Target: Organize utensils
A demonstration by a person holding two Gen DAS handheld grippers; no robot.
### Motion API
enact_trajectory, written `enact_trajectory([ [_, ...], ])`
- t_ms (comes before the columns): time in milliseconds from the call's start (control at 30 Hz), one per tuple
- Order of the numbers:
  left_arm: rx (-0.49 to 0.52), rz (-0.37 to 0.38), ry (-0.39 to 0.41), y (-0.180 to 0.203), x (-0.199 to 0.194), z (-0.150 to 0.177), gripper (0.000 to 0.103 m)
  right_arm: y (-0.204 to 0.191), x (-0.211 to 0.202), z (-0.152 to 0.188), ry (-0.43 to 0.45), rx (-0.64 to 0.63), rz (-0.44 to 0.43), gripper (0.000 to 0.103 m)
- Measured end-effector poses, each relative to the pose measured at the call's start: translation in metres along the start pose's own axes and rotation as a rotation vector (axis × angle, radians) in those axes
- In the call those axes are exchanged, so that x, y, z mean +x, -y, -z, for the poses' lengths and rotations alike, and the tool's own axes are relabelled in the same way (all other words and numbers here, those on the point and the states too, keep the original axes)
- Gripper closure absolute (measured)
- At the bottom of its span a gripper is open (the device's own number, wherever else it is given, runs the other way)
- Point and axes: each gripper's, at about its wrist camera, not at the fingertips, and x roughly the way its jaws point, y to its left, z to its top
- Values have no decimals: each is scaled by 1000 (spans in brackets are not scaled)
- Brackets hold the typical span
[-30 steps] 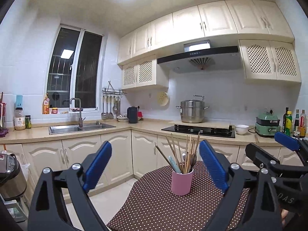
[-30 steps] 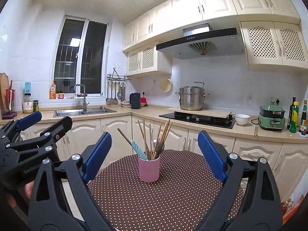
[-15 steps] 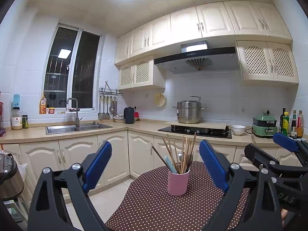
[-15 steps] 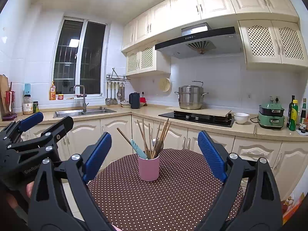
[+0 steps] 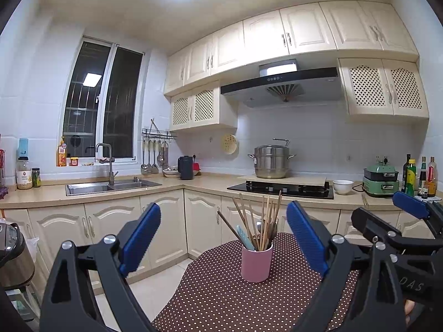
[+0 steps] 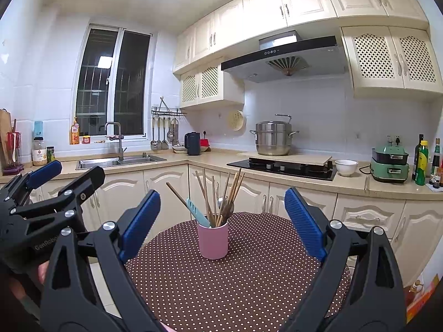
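Observation:
A pink cup stands upright on a round table with a brown polka-dot cloth. It holds several wooden chopsticks, a teal-handled utensil and a metal spoon. My left gripper is open and empty, held above the table's near side, short of the cup. My right gripper is open and empty, also short of the cup. Each gripper shows at the edge of the other's view.
An L-shaped kitchen counter runs behind the table, with a sink, a hob with a steel pot, a white bowl, a green cooker and bottles. A rice cooker stands at the left.
The left wrist view has drifted a little, so the cup sits slightly left and lower than a second ago. Both grippers stay open and the cup has not moved.

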Motion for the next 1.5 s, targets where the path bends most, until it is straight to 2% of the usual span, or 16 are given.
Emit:
enact_trajectory([
  [1500,9,2,-20,8,7,4,12,5,4,6,-21,25,-1,13],
])
